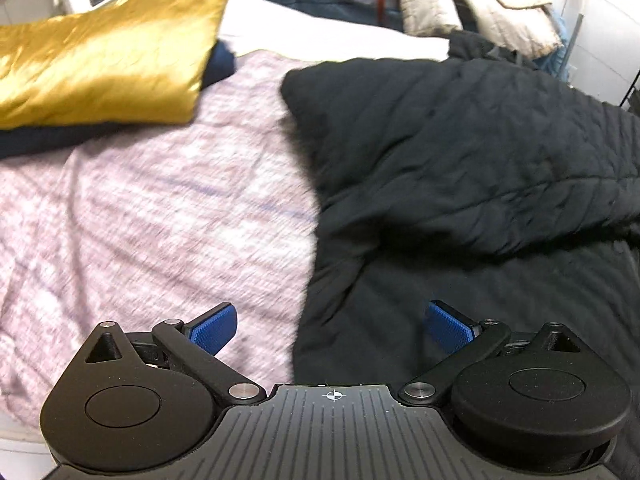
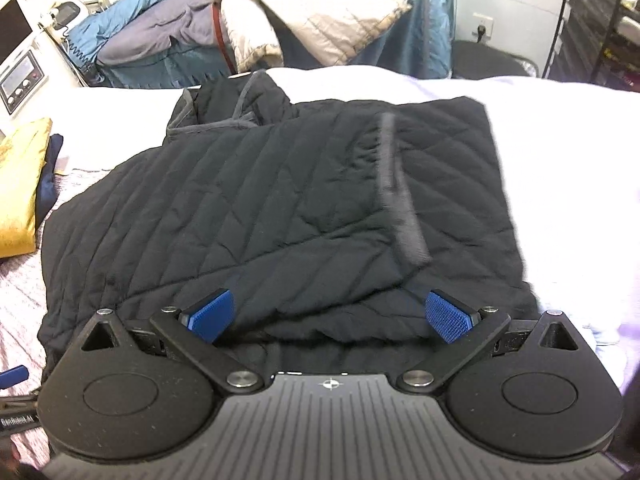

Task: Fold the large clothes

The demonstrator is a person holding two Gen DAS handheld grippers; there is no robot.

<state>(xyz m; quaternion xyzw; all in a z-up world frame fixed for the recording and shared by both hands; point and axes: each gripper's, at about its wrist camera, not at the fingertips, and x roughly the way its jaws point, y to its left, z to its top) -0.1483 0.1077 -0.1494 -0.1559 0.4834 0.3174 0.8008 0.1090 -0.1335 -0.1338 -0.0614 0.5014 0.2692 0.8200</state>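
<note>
A black quilted jacket [image 2: 288,208] lies folded on the bed, its sleeves laid across the body and a grey-trimmed cuff [image 2: 400,208] on top. In the left wrist view the jacket [image 1: 460,152] fills the right half. My left gripper [image 1: 332,326] is open and empty, hovering over the jacket's left edge. My right gripper [image 2: 330,318] is open and empty, just above the jacket's near hem. The left gripper's blue tip [image 2: 14,374] shows at the far left of the right wrist view.
A gold satin cloth [image 1: 104,60] lies folded on a navy garment [image 1: 60,136] at the left. The bed has a pink-white knit cover [image 1: 152,216] and a white sheet [image 2: 560,184]. Piled clothes and a beige quilt [image 2: 304,12] sit behind. A white machine [image 2: 20,76] stands left.
</note>
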